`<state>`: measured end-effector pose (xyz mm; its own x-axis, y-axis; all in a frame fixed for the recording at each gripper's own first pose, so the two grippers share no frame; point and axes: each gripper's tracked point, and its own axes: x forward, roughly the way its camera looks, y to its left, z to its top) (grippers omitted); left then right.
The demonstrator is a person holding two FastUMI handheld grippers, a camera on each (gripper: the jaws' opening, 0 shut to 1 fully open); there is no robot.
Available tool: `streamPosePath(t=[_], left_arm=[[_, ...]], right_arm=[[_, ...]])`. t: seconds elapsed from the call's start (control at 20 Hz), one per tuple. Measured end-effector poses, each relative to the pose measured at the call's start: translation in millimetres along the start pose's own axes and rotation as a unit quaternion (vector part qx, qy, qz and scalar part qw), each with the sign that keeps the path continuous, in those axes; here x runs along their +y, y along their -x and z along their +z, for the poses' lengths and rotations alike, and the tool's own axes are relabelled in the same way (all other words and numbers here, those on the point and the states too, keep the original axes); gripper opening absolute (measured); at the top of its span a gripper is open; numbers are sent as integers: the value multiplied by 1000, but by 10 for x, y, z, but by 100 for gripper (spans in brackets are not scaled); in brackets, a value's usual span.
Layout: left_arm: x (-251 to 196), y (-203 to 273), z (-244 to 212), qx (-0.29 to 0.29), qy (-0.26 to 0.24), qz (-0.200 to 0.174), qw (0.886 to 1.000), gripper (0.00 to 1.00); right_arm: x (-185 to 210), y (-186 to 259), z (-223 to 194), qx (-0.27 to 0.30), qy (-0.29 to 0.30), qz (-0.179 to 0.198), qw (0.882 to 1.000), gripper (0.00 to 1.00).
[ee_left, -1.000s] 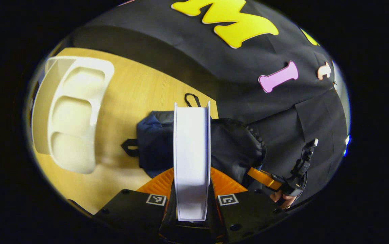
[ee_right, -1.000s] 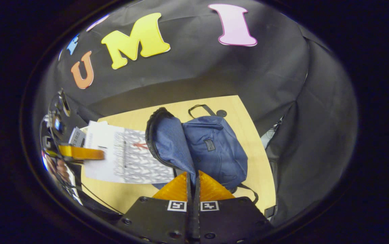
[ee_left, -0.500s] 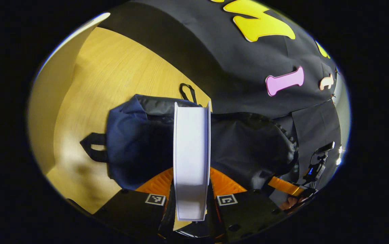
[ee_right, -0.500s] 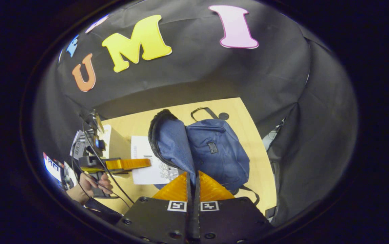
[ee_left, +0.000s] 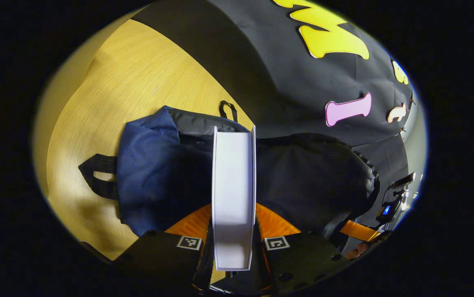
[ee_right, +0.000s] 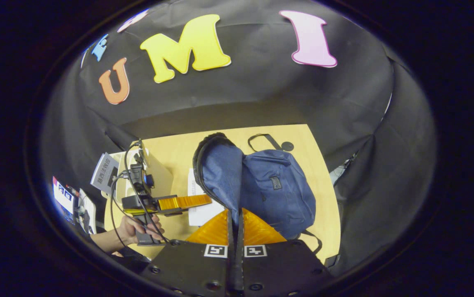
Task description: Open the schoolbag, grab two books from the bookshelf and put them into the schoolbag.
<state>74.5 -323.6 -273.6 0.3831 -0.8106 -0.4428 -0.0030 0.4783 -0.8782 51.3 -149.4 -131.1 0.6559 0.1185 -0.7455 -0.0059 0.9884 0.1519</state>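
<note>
A blue schoolbag [ee_right: 276, 192] lies on the wooden table with its zipped flap [ee_right: 218, 173] lifted. My right gripper [ee_right: 235, 215] is shut on the flap's edge and holds it up. In the left gripper view the bag [ee_left: 146, 165] shows its dark lining [ee_left: 315, 177] on the raised flap. My left gripper [ee_left: 233, 216] is shut on a white book [ee_left: 233, 181], seen edge-on, pointing at the bag's mouth. In the right gripper view that book [ee_right: 197, 200] is partly behind the flap, with the left gripper [ee_right: 184, 202] and a hand [ee_right: 131, 229] beside it.
A white bookshelf [ee_right: 158, 175] stands left of the bag, with another book [ee_right: 105, 171] by it. Straps [ee_left: 98, 175] and a top loop [ee_left: 228, 110] stick out from the bag. The black booth wall closes in the table's far and right sides.
My left gripper carried the white book from beside the bookshelf to the bag's opening; the shelf slid out of its view. The right gripper kept the flap lifted, shifting only slightly.
</note>
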Motion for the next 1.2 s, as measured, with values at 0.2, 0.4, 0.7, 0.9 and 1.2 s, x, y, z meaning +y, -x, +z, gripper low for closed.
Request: streamPosePath(t=[0.2,0.4,0.7,0.9,1.2], left_arm=[[198,-99,148,-25,14,5,1000,42],[662,-270,-18,28,-47,131,990,67],[609,-56,62,52,-113,229,966,100],[560,-161,-4,58,-115,246,960,100],[438,47,-19,76,-62,243,965,100]], right_arm=[[97,-50,1,8,12,-1,1000,0],[146,-76,10,12,20,-6,1000,0],[134,-87,-5,13,9,-8,1000,0],[143,-93,-35,13,6,-6,1000,0],[121,-86,-77,12,1,-1,1000,0]])
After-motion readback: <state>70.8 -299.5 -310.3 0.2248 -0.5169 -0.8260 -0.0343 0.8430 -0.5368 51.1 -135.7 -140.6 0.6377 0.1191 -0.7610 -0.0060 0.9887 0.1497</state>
